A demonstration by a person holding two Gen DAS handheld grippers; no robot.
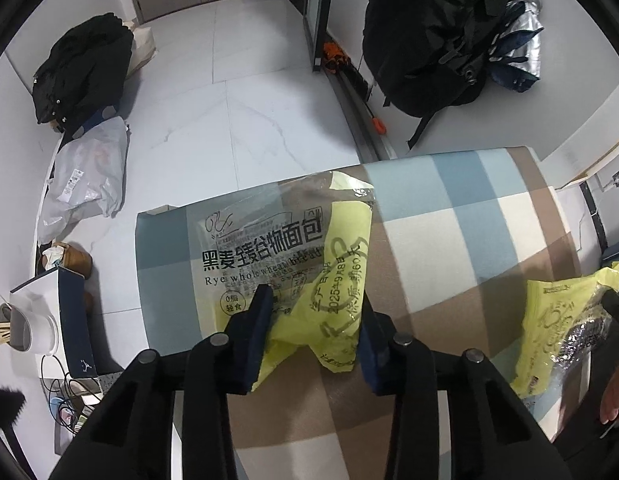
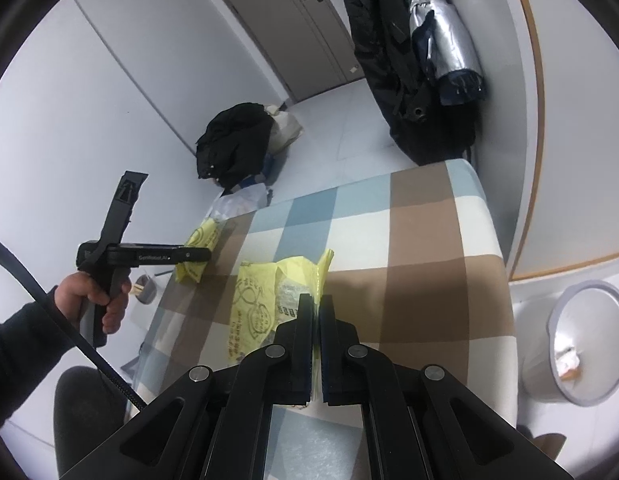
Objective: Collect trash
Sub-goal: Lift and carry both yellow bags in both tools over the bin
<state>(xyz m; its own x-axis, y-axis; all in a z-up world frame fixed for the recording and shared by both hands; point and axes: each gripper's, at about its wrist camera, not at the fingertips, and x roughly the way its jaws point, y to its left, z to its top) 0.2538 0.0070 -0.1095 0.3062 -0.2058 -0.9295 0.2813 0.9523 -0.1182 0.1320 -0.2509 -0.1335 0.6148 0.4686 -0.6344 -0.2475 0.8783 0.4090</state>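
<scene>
Jaws: our left gripper (image 1: 313, 320) straddles the bread wrapper (image 1: 285, 252), pads at its yellow end, contact unclear | our right gripper (image 2: 315, 312) clamped on a second wrapper (image 2: 269, 300) | both wrappers lie on the checked blanket (image 1: 449, 216) | bin (image 2: 585, 340) right of bed.

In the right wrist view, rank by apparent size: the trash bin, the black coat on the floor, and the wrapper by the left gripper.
1. trash bin
2. black coat, looking close to the bin; it lies farther off, so this order is unsure
3. wrapper, clearly smallest, partly hidden behind the left gripper
</scene>
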